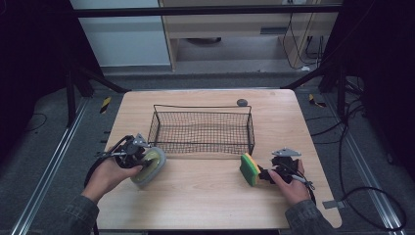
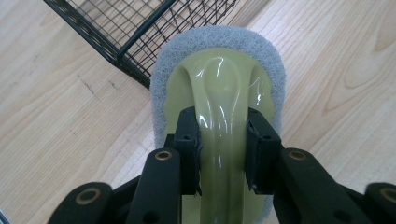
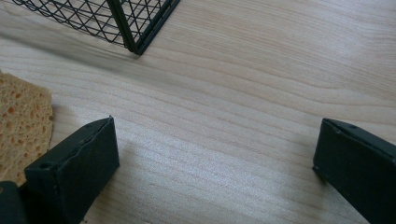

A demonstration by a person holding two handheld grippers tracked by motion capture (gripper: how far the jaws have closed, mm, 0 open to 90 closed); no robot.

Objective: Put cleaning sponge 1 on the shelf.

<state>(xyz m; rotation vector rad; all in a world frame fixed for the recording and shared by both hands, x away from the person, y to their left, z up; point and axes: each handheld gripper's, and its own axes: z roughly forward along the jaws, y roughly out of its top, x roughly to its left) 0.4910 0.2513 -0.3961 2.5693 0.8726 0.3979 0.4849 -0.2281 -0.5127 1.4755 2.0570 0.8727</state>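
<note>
Two grippers at the near edge of the wooden surface, high view: left gripper at near left, clamped on a scrubbing pad with a pale green handle, pad lifted and tilted, just beside the near-left corner of the wire basket. Right gripper at near right, with a yellow-and-green sponge standing on edge at its tip; basket sits mid-surface, nothing seen inside. Small dark round object at the far edge behind the basket.

Left gripper view: both jaws pressed on the glossy handle ridge of the scrubbing pad; grey felt rim beyond, basket corner close at far left.

Right gripper view: jaws spread wide over bare surface, nothing between them. Sponge lies outside the left jaw, touching or nearly so; basket corner farther off.

Risks, as judged: handle is smooth and tapered, so the pad may slip or pivot; pad rim could catch the basket wire. Closing the right gripper here would miss the sponge
</note>
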